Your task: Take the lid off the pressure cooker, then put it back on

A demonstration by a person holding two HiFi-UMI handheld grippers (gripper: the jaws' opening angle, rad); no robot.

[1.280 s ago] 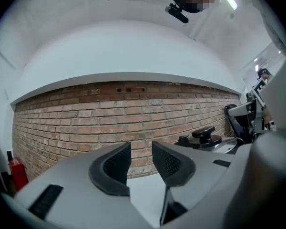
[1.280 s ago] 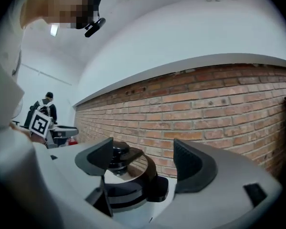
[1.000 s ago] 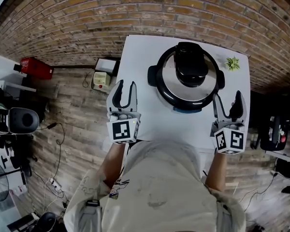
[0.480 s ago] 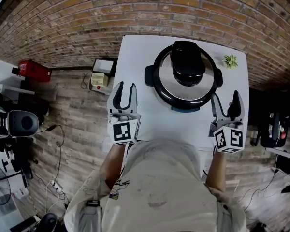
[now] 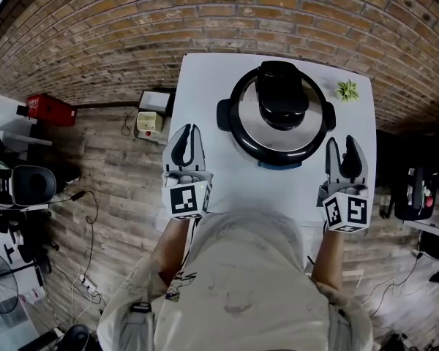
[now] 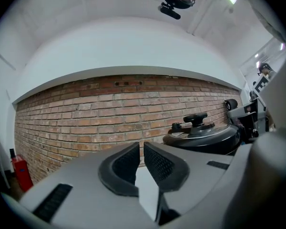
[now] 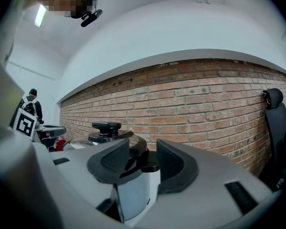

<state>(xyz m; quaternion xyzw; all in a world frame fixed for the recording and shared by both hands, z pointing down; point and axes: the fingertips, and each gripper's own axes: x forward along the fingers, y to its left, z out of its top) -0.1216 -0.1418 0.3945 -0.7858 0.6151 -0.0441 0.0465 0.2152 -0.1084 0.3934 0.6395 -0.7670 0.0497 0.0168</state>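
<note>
At the far left of the head view a red case (image 5: 47,108) lies on the plank floor (image 5: 110,196), below the brick wall (image 5: 95,35); right of it, at the white table's (image 5: 205,86) left edge, the left gripper (image 5: 188,131) points up the frame, and its jaws have just been closing, now all but together with only a thin slit and nothing between them; in the upper middle of the frame the pressure cooker (image 5: 279,115) stands on the table, its steel lid (image 5: 254,129) seated on it under a black top handle (image 5: 282,97); a small green plant (image 5: 347,91) sits near the table's upper right corner; at lower right the right gripper (image 5: 342,143) lies just beside the cooker, its jaws also just closing yet standing clearly apart, gripping nothing, with the cooker's side handle (image 7: 145,163) showing beyond the gap.
</note>
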